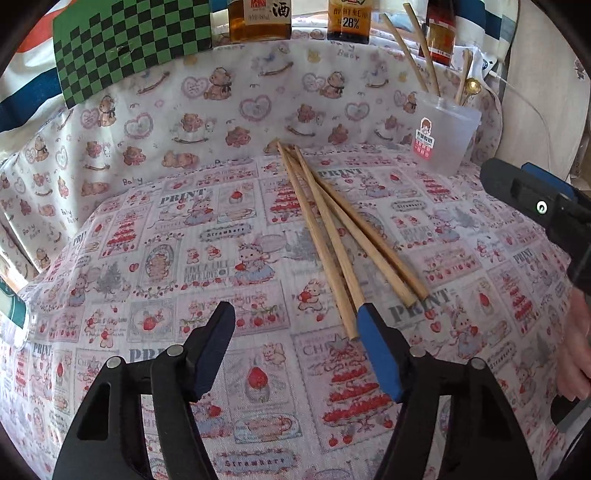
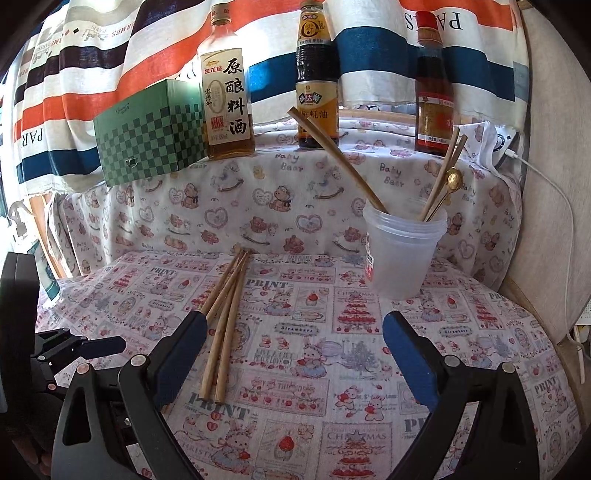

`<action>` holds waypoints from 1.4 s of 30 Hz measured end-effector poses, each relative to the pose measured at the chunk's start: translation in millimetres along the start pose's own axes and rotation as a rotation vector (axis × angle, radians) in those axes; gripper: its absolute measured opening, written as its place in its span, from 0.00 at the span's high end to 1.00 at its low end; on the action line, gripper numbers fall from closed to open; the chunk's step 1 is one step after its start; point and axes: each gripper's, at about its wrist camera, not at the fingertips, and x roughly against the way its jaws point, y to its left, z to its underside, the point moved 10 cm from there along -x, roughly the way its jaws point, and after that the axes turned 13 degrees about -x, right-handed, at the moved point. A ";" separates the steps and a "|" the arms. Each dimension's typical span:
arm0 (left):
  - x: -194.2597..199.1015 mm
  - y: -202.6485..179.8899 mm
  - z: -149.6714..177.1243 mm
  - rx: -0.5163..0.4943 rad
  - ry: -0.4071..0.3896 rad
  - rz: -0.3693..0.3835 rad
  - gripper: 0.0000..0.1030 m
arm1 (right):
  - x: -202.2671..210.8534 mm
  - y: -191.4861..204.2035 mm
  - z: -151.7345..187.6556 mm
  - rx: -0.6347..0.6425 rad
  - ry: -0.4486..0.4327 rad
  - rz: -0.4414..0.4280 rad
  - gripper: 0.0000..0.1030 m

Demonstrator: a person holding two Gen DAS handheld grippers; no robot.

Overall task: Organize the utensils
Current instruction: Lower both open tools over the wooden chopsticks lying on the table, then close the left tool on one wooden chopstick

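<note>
Tablecloth (image 2: 332,369) with strawberry prints, striped curtain (image 2: 369,48) behind, loose chopsticks (image 2: 221,332), both claws open, empty.

Bottles (image 1: 258,18) cut off above their labels in the left wrist view, cup (image 1: 447,136) contents partly hidden.

Green-checked box (image 2: 147,140), tan chopsticks (image 1: 332,236)

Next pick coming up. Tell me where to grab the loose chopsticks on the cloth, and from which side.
Grip the chopsticks at their near ends, coming from above with the open left gripper. The far tips converge and cross while the near ends fan apart, so one can probably be pinched singly there. They lie flat on the tablecloth, so a steep approach suits.
</note>
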 end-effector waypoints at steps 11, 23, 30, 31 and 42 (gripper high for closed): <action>-6.0 9.4 4.1 0.036 0.030 -0.009 0.54 | -3.9 -4.0 2.3 -0.004 0.019 0.018 0.06; -5.0 20.3 2.7 0.018 0.035 -0.030 0.93 | -0.7 5.9 8.3 0.000 0.083 -0.041 0.06; 46.7 39.2 -25.1 0.088 -0.198 -0.026 0.94 | -5.6 16.3 26.4 -0.008 0.185 -0.100 0.10; 56.7 43.1 -29.5 0.088 -0.241 -0.055 0.94 | -7.1 17.4 29.5 0.006 0.201 -0.091 0.11; 117.4 83.3 -44.9 0.170 -0.487 -0.186 0.94 | -21.4 37.3 76.5 0.221 0.352 -0.030 0.47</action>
